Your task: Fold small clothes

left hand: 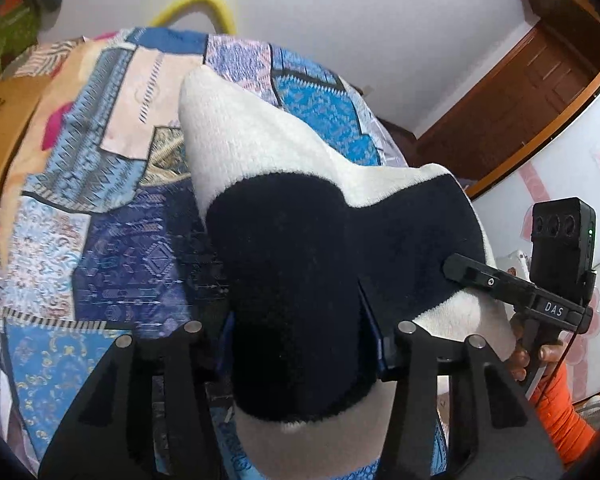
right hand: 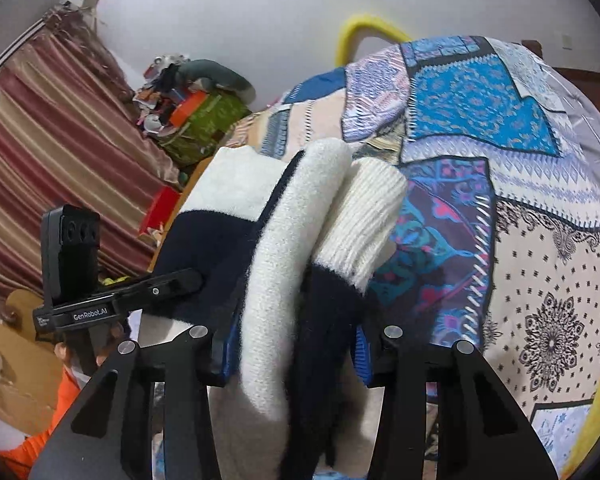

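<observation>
Both claws pinch the fuzzy white-and-navy sweater (left hand: 300, 280) – left gripper (left hand: 300, 344) at frame bottom, right gripper (left hand: 456, 270) at lower right – so it hangs stretched between them above the patchwork bedspread (left hand: 112, 168).

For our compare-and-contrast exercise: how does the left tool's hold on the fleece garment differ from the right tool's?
The left tool clamps one thick navy fold of the fleece garment; the right tool clamps a bunch of cream and navy layers, with a ribbed cuff sticking out. Both are shut on the garment above the patchwork bedspread.
</observation>
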`<state>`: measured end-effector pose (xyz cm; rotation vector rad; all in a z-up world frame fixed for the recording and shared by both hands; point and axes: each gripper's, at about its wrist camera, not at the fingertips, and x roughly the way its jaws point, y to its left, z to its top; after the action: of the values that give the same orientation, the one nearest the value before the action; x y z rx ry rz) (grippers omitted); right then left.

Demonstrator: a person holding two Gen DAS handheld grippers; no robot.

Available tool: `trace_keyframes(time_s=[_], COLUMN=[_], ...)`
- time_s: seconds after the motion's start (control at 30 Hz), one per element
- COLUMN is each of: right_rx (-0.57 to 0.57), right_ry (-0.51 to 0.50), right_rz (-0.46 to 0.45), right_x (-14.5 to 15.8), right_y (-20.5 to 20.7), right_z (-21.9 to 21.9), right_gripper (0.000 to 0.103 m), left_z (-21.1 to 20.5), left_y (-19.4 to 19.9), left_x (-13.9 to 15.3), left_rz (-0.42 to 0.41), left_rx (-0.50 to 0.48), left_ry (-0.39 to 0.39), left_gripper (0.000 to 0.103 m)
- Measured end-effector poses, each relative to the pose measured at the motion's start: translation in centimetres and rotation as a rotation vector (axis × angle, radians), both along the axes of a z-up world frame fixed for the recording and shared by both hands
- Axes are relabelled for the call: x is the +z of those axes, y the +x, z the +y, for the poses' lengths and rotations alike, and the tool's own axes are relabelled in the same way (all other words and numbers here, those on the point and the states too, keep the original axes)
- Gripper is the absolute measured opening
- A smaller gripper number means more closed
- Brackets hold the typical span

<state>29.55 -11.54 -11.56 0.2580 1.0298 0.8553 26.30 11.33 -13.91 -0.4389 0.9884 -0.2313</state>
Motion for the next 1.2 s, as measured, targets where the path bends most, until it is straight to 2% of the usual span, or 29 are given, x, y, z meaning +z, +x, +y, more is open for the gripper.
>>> trace_keyframes(time_s=[0.2,0.37,0.5,0.6,0.73,0.87,1.03,1.2], right_rx=[0.023,0.051,0.067,0.066,0.051,0.034,0.005,-0.027], right_ry=[0.011,0.012,-0.011,-0.033,-0.072,-0.088,-0.097,-0.104], right_rz=[-0.007,0.033,0.073,0.106,0.123,0.148,0.171,0.135], right_x=[0.7,-0.6,-2.5,-3.8,-5.6,-6.5,-7.7,-7.0], right_y=[-0.9,-0.8,-0.8,-0.6,-0.2,0.5,0.6,-0.5], right_z=[2.3,4.6,6.2,7.0,7.3,6.9,5.9,4.4], right_gripper=[0.04,0.04,0.04,0.04,0.04,0.042,0.048,0.051], left_z=[2.2,4.3,5.8,6.6,7.7,8.1,7.7,7.4], left_y=[-2.0,-3.8,-4.2,-3.9,-3.3,-3.5,-3.8,-4.9], left_x=[1.3,0.6,-1.5,-4.0,-7.6,-8.2,-8.6,-7.2], left_rz=[-0.025,-0.016,0.018,0.066,0.133,0.114,0.106,0.081], left_rx=[0.027,0.052,0.076,0.088,0.112,0.125,0.128,0.143], left_ry=[0.026,0.025,-0.007,-0.018,-0.074,-0.103,-0.054,0.042], left_gripper=[0.051,0.051,0.051,0.051,0.052,0.056,0.065,0.067])
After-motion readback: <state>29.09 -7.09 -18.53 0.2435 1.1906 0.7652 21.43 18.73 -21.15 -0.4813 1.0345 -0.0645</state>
